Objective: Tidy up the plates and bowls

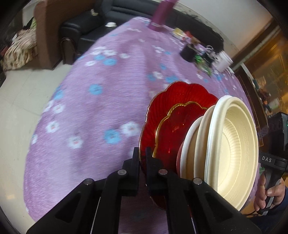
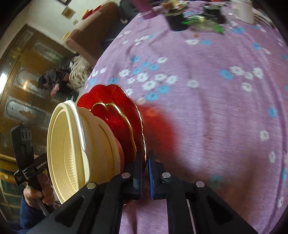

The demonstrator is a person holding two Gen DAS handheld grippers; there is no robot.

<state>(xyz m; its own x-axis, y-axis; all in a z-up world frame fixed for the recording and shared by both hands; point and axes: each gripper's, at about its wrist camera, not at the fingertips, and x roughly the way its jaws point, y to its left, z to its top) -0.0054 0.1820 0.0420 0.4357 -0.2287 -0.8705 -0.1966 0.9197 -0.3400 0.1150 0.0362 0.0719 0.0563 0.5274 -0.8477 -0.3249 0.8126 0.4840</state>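
Above the purple floral tablecloth (image 1: pixel 100 115), both grippers pinch the rim of the big red plate (image 1: pixel 180 97) w/ jaws closed tight: left gripper (image 1: pixel 142 153) on one edge, right gripper (image 2: pixel 144 158) on the opp. edge, so the whole stack hangs tilted nearly on its side. Big red plate is ribbed, glassy, scalloped w/ thin gold rim; nested against it sits a smaller red plate (image 1: pixel 178 124), same fluted shape, then a pinkish piece, then cream plastic bowls (image 1: pixel 234 144), round, thick-lipped, ridged inside. Far past the plate stack on the cloth: a magenta bottle (image 1: pixel 160 16) & blurred clutter.
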